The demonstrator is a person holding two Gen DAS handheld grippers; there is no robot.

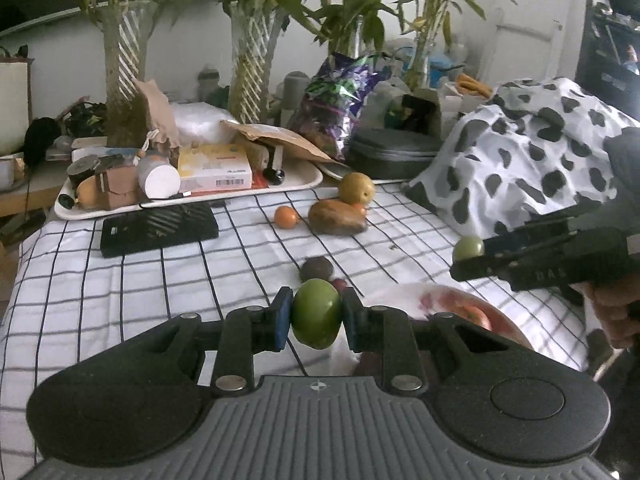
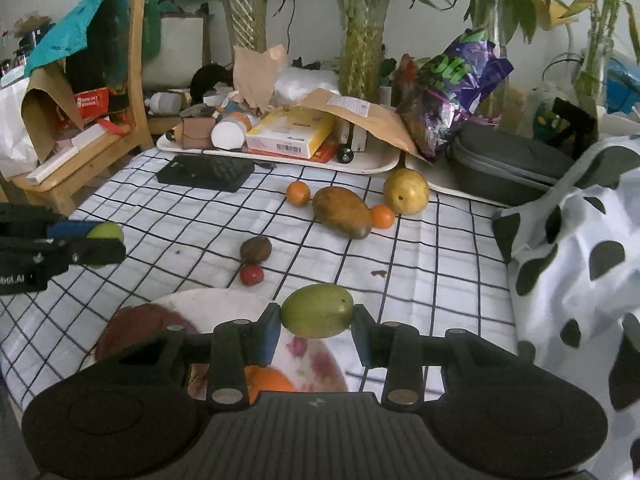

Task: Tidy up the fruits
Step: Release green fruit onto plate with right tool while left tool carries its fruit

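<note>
Two green fruits are in the air at once. The left gripper (image 1: 316, 317) has its blue pads pressed onto a round green fruit (image 1: 316, 314), held clear above the checked cloth (image 1: 160, 272). The right gripper (image 2: 316, 334) pinches an oval green fruit (image 2: 318, 316) lengthwise between its own pads, also lifted off the cloth.

Just below both grippers sits the flowered plate (image 2: 224, 300), white with pink blooms. On it lies a reddish-brown fruit (image 2: 136, 320) at the plate's nine o'clock and an orange fruit (image 2: 268, 384) toward six, partly hidden under the gripper's frame.

Out past the plate, at twelve o'clock on the cloth, a dark brown round fruit (image 2: 256, 249) rests with a small red fruit (image 2: 251, 275) just beside it, nearer the plate. Farther on at twelve o'clock lies the main cluster: a long brownish mango (image 2: 342, 212), one small orange (image 2: 298, 193) near its left end, a second small orange (image 2: 382, 216) touching its right end, and a yellow pear-like fruit (image 2: 406, 191) just behind that.

In the left wrist view the right gripper comes in from three o'clock with its fruit at the tip, a hand (image 1: 616, 312) wrapped on its handle. Behind the fruit sit a black flat box (image 1: 158, 230), a cluttered white tray (image 1: 240, 194), a grey zip case (image 1: 394, 152) and a cow-spotted cloth (image 1: 520, 152) at two o'clock.
</note>
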